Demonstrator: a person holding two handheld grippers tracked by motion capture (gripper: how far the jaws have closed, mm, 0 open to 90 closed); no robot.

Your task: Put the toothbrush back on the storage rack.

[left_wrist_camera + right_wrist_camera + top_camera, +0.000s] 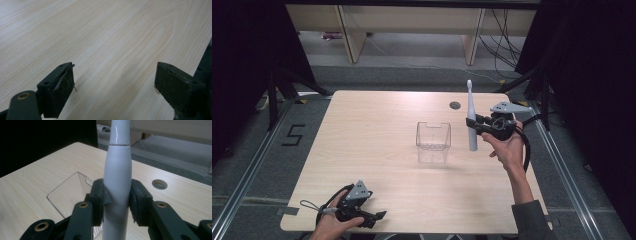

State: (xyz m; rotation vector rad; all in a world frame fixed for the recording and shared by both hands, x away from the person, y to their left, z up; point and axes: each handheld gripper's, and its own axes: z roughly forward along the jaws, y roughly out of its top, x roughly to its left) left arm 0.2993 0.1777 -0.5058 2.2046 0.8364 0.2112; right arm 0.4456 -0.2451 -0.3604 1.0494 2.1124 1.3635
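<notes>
High view: my right gripper (475, 123) clamps white electric toothbrush (471, 119) upright, just right of clear container (433, 142) (looks empty). Judged step: carrying brush to container; next, shift left over rim, lower.

Left gripper view: my left gripper (115, 86) wide open, nothing held, above table (105, 37).

Right gripper view: pads (100, 195) pressing brush handle.

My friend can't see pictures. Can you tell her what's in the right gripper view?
Two black jaws of the right gripper squeeze the fat handle of a white electric toothbrush that stands upright. Behind it lies a pale wooden table with a clear plastic box and a small round hole.
</notes>
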